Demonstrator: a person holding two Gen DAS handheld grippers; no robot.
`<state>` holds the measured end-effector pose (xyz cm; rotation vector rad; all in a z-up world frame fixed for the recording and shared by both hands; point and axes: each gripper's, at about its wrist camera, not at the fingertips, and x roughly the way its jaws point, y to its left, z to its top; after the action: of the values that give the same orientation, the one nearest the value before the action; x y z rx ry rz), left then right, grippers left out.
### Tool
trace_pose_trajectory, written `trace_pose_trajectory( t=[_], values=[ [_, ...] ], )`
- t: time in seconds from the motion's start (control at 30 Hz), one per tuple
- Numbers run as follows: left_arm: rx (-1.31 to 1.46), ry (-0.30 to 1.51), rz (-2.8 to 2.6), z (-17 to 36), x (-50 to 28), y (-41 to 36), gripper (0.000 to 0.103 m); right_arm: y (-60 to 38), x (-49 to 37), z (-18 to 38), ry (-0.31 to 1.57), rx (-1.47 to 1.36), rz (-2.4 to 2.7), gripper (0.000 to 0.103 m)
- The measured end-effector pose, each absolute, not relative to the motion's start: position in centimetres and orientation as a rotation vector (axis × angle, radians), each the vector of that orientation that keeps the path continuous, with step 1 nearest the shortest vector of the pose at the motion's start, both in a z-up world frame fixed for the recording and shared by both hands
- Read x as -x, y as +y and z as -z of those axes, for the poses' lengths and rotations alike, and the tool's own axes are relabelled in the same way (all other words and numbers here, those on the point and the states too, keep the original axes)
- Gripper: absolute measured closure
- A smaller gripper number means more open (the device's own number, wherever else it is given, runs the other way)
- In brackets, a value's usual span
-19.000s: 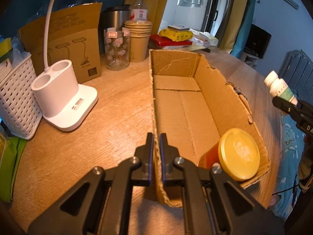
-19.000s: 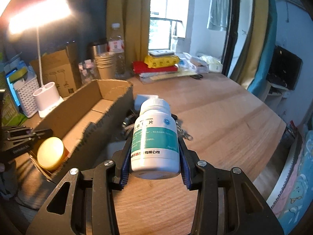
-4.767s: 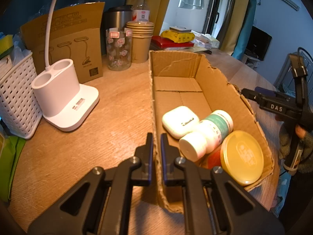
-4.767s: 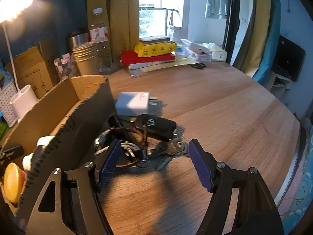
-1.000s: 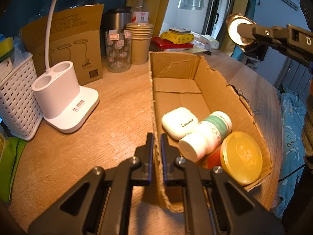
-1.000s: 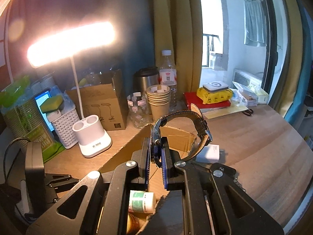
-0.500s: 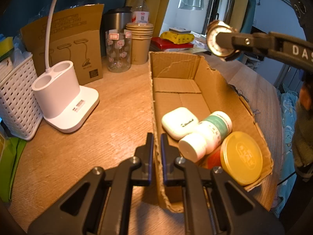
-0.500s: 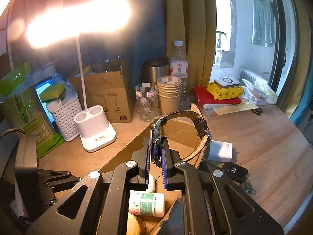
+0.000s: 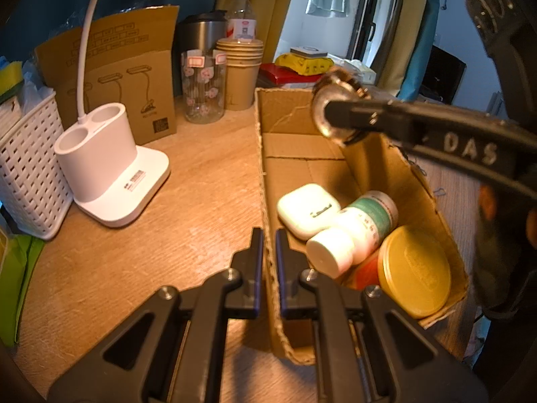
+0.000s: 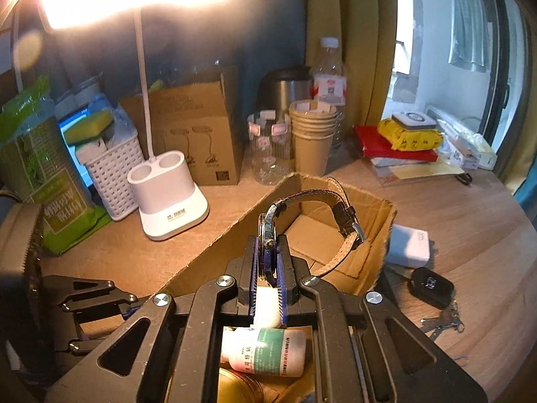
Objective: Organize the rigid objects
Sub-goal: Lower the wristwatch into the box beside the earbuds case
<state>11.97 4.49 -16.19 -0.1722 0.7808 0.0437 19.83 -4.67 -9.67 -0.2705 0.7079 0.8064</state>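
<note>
The round metal wristwatch with a dark leather strap (image 10: 268, 235) sits pinched by its case between the right gripper (image 10: 267, 278) fingers, above the open brown cardboard box (image 10: 382, 211). Its rigid case likely grips securely; the strap flops loosely ahead. The left gripper (image 9: 266, 262) clamps the box's near wall.

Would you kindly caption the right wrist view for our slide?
Right gripper holds a wristwatch above the cardboard box, with a pill bottle below.
</note>
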Motion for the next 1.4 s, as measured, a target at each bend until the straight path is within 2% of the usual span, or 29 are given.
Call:
trace_pose_trajectory(
  t=[0.83,1.3,1.4],
  values=[
    [0.175,0.774,-0.040,16.1,-11.9,4.3,0.095,-3.3,-21.1,13.4,0.916,0.343,-0.824,0.092],
    [0.179,0.778,-0.041,16.2,-11.9,4.5,0.095,-3.6,-21.0,14.0,0.916,0.505,-0.714,0.092],
    [0.179,0.780,-0.042,16.3,-12.0,4.6,0.095,-3.8,-21.1,13.5,0.916,0.447,-0.762,0.092]
  ],
)
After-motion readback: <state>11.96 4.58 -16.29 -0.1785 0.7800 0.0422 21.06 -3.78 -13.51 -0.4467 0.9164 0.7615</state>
